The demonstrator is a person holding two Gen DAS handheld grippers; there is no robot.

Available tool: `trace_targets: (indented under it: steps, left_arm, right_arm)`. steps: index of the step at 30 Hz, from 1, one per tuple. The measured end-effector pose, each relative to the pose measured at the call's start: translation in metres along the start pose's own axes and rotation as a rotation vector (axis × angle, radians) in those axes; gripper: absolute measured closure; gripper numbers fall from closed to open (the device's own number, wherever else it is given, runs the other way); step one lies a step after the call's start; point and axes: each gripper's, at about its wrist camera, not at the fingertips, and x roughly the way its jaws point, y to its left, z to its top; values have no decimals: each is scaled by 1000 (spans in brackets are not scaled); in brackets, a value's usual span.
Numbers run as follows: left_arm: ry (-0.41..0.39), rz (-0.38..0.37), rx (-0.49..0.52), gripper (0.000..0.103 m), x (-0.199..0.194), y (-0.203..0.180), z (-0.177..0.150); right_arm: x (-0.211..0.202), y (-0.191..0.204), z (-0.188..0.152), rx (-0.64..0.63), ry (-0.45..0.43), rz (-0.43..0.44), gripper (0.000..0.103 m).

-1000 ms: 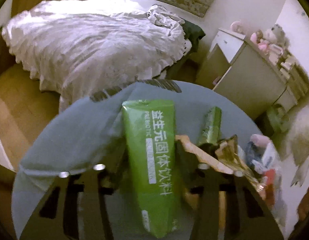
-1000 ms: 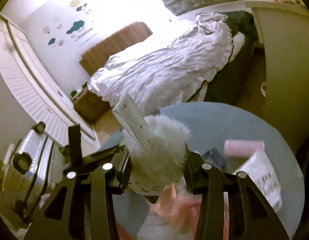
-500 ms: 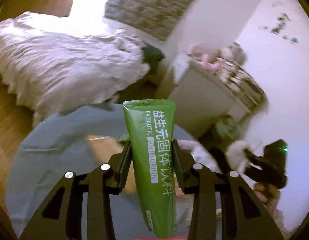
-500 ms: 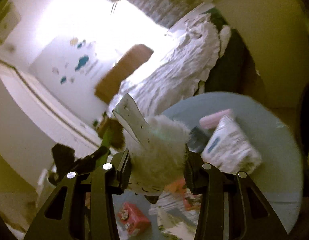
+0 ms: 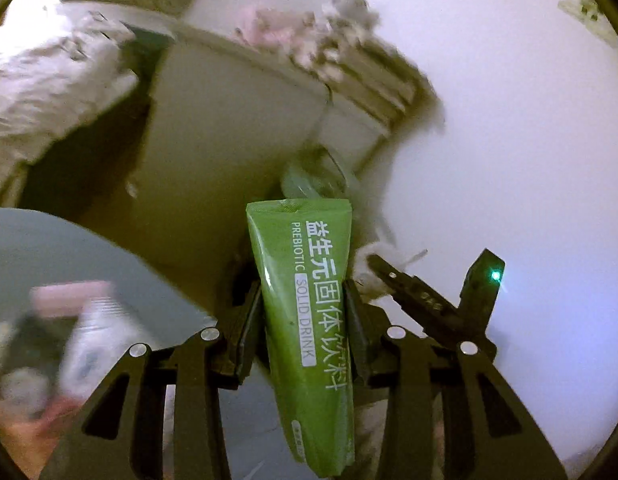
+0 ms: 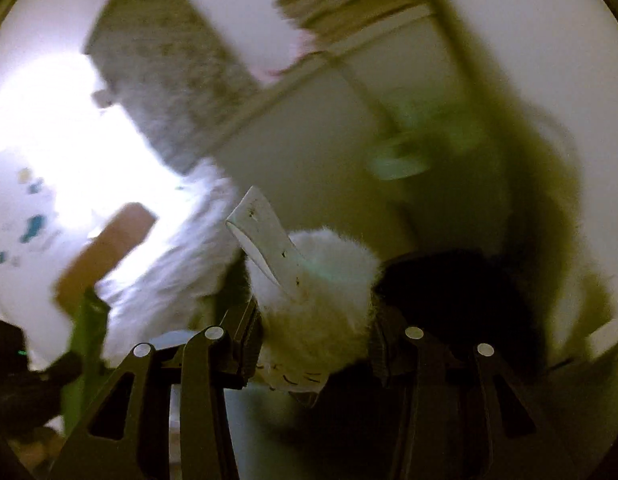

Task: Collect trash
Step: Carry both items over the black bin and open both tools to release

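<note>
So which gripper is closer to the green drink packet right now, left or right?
Left. The left gripper is clamped on the green drink packet. The right gripper is off to its side, holding a fluffy white item instead.

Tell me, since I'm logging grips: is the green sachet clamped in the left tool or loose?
Clamped: the left tool pinches the green sachet from both sides, holding it lengthwise.

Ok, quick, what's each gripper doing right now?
Left gripper: shut on the green prebiotic drink sachet.
Right gripper: shut on a white fluffy item with a flat white tag; what it is can't be told.
</note>
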Motion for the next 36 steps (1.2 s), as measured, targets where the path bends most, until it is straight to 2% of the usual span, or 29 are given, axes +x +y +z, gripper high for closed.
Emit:
trace_targets:
  steps: [5, 9, 13, 20, 23, 26, 28, 29, 36]
  left_arm:
    - [112, -9, -7, 63, 83, -16, -2]
    - [177, 21, -12, 63, 125, -14, -8]
    - [213, 41, -5, 63, 145, -12, -12]
    - [242, 64, -7, 61, 163, -6, -22]
    - [247, 75, 7, 57, 167, -8, -24]
    - [249, 94, 17, 44, 169, -11, -24]
    - [239, 95, 24, 30, 168, -14, -24]
    - [233, 96, 26, 27, 167, -15, -23]
    - [194, 91, -8, 27, 140, -20, -19]
  right_arm:
    - [17, -41, -3, -14, 48, -110, 59]
    - [26, -48, -10, -37, 75, -135, 59]
    - [43, -51, -8, -12, 118, -135, 59]
    - [57, -50, -8, 32, 150, -113, 57]
    - [58, -49, -8, 36, 153, -105, 54]
    - [59, -51, -7, 55, 145, -97, 47]
    - [58, -51, -7, 60, 135, -96, 44]
    - [57, -51, -6, 64, 129, -93, 41]
    - [54, -49, -9, 79, 109, -82, 40]
